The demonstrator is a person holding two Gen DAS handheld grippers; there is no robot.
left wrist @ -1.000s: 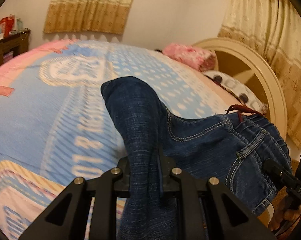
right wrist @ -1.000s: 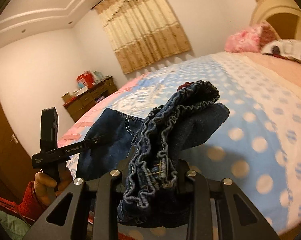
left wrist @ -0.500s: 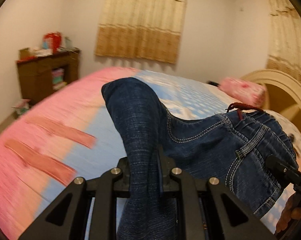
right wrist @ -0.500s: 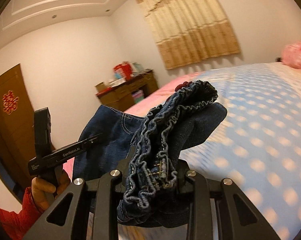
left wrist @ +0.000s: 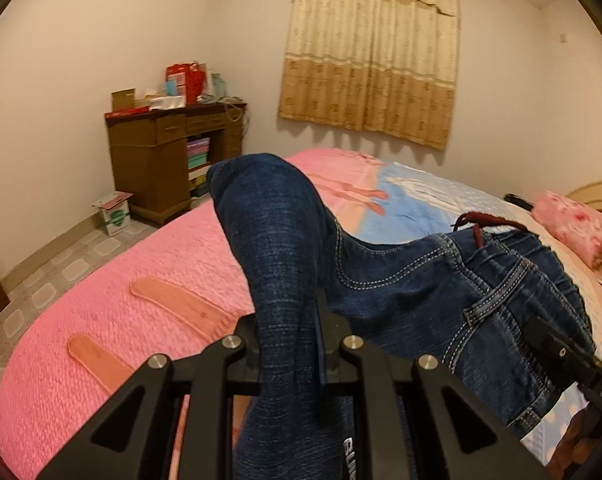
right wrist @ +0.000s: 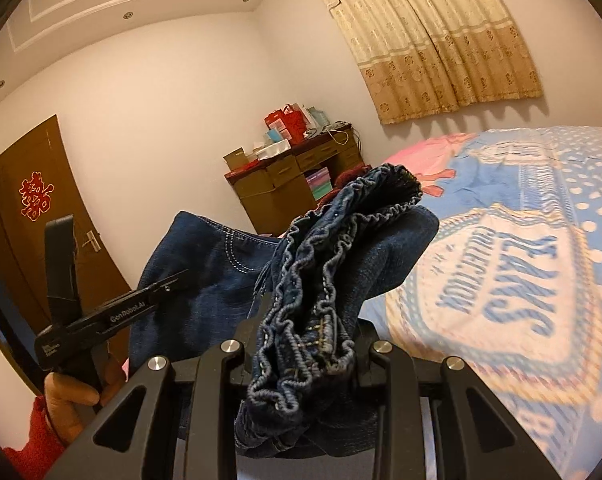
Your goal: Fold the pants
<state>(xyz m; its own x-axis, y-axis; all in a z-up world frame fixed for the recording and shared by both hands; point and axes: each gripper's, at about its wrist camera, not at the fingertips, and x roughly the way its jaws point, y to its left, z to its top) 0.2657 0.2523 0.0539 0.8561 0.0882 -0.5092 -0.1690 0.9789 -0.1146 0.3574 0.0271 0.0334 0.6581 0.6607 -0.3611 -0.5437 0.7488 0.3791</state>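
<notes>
The dark blue jeans [left wrist: 401, 280] hang in the air between both grippers, above the bed [left wrist: 149, 280]. My left gripper [left wrist: 291, 328] is shut on a fold of the denim leg, which rises up over the fingers. My right gripper [right wrist: 301, 340] is shut on the bunched elastic waistband [right wrist: 333, 264], which has a dark red drawstring [left wrist: 481, 222]. The right gripper's tip [left wrist: 561, 354] shows at the left wrist view's right edge. The left gripper [right wrist: 113, 312] and the hand holding it show at the left of the right wrist view. The fingertips of both are hidden by cloth.
The bedspread is pink at the foot and blue with white dots [right wrist: 541, 208] further up. A brown desk [left wrist: 161, 160] with boxes stands by the wall, a small carton [left wrist: 115, 214] on the tiled floor beside it. A pink pillow [left wrist: 577, 228], headboard, curtain [left wrist: 373, 52] and brown door [right wrist: 33, 208] are around.
Both grippers have swung left with the jeans still held. The views now face the desk and the foot of the bed, not the pillows and headboard.
</notes>
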